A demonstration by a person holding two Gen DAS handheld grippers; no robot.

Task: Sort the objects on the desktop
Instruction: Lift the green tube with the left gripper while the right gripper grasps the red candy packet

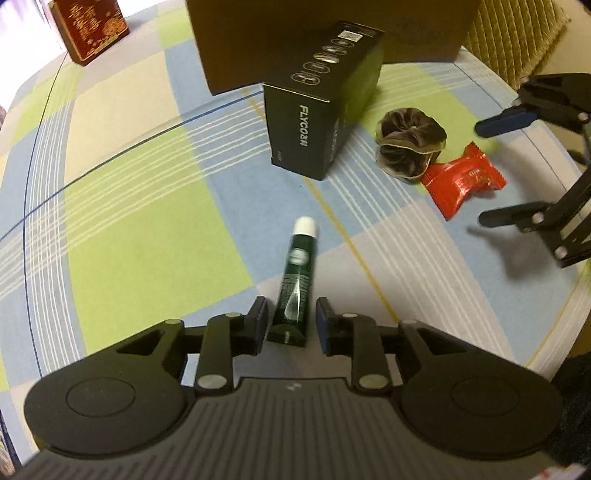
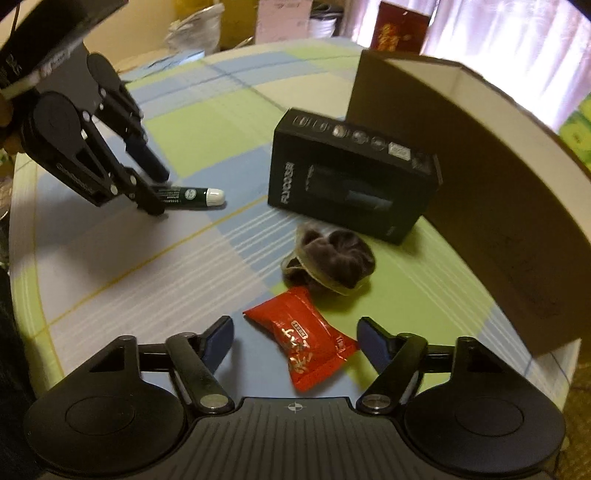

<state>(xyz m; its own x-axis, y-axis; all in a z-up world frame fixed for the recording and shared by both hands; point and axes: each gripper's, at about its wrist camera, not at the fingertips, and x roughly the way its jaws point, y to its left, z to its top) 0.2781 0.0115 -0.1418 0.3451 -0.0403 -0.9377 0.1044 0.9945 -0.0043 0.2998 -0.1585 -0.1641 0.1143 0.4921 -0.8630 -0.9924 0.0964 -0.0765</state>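
Left wrist view: the dark green tube [image 1: 297, 280] with a white cap [image 1: 305, 226] lies flat on the checked tablecloth [image 1: 140, 206], its crimped tail between the fingers of the left gripper [image 1: 291, 320]. The jaws stand apart on either side of the tube, with a small gap showing on each side, so the claw is open around it and not yet pressing. The cap points away toward the black Flyco box [image 1: 317, 122], which stands on its long side near the middle of the table, just in front of a large brown cardboard box [image 1: 317, 33].

In the right wrist view the right gripper [image 2: 295, 341] is spread wide, its blue-padded fingers [image 2: 218, 341] on either side of the red candy wrapper [image 2: 306, 347], touching nothing. The wrapper lies near the table's near edge. Just beyond it, touching or nearly so, sits a brown velvet scrunchie [image 2: 328, 258], between the wrapper and the black box. A red and gold carton [image 1: 88, 26] stands at the far left corner of the table.
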